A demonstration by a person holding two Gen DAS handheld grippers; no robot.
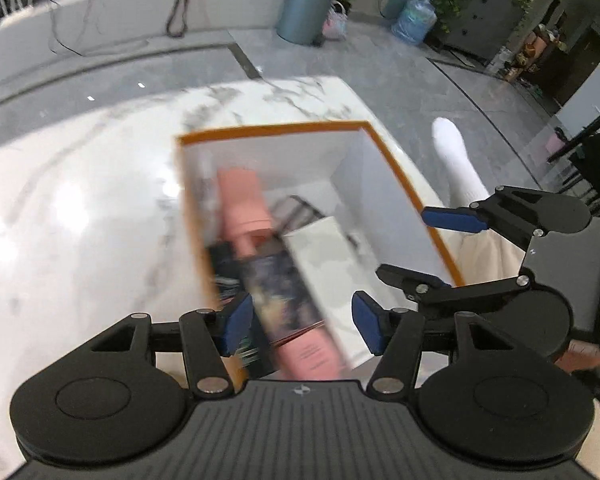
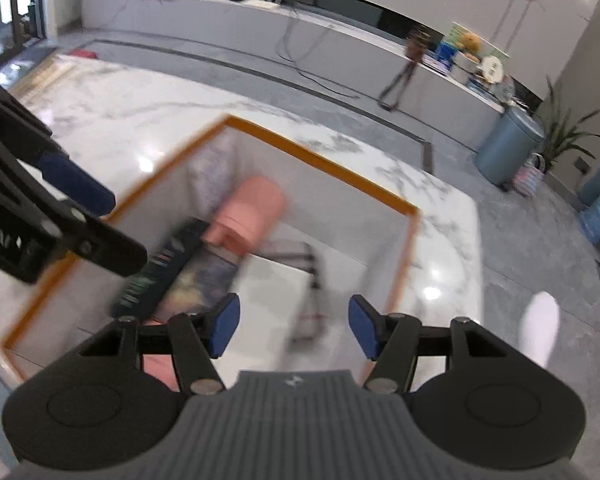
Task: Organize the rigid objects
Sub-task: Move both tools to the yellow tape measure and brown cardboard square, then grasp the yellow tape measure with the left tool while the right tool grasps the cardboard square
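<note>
Both grippers hover over the orange-rimmed box (image 1: 404, 184) on the table (image 1: 80, 208). Left gripper (image 1: 302, 322) open, empty; right gripper (image 2: 294, 326) empty, jaws opening. Pink bottle (image 1: 244, 204), white carton (image 1: 324, 264) lie inside. Lift straight, clear the rim before swinging away.

Blurred, both views: contents of the orange-rimmed box (image 1: 400, 168). We make out a pink bottle (image 1: 242, 204), its label unreadable, and a white carton (image 1: 328, 264); the dark item (image 2: 160, 268) at nine o'clock of the bottle stays unidentified. Cut off at the right edge: a white sock (image 1: 456, 160).
</note>
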